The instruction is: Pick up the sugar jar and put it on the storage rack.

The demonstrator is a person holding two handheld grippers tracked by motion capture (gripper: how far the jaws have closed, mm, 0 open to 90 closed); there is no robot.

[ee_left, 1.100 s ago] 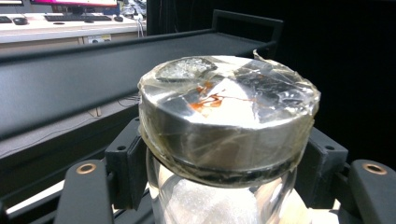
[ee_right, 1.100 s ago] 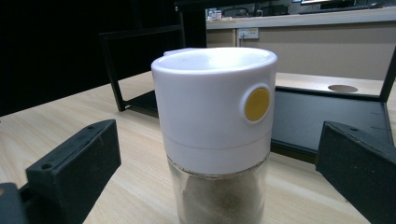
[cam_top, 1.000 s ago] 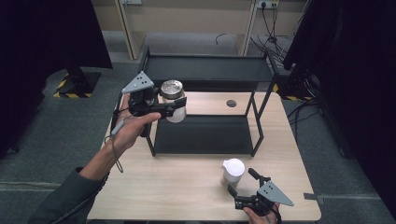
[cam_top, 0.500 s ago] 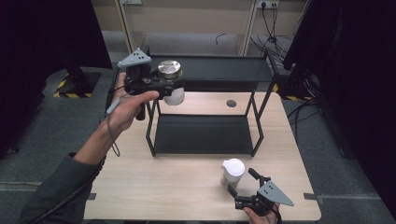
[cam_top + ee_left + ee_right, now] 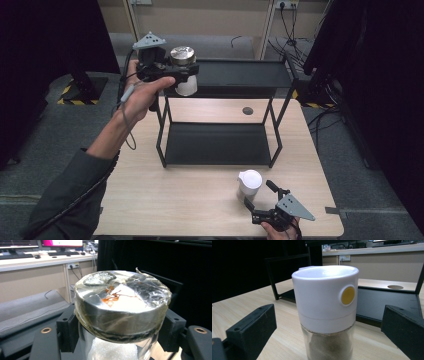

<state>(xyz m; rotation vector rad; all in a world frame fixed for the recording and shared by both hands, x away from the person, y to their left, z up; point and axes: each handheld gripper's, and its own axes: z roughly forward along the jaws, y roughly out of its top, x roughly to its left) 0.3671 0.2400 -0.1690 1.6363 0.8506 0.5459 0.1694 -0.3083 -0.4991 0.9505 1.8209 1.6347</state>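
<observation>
table (image 5: 175, 200) | black rack (image 5: 220, 145), white-capped shaker (image 5: 249, 182) on it

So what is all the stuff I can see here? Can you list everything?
jar: one, clear glass with a shiny silver lid, white stuff inside, held up by the top left of the rack
shaker: one, white cap with a yellow dot, brownish powder inside, standing on the table near the front
rack: one, black, two shelves, middle of the table
table: one, light wood, with a small round hole behind the rack
left tongs: one pair, black, shut on the jar
right tongs: one pair, black, open, one jaw each side of the shaker, not touching
left hand: one, grey sleeve behind it
</observation>
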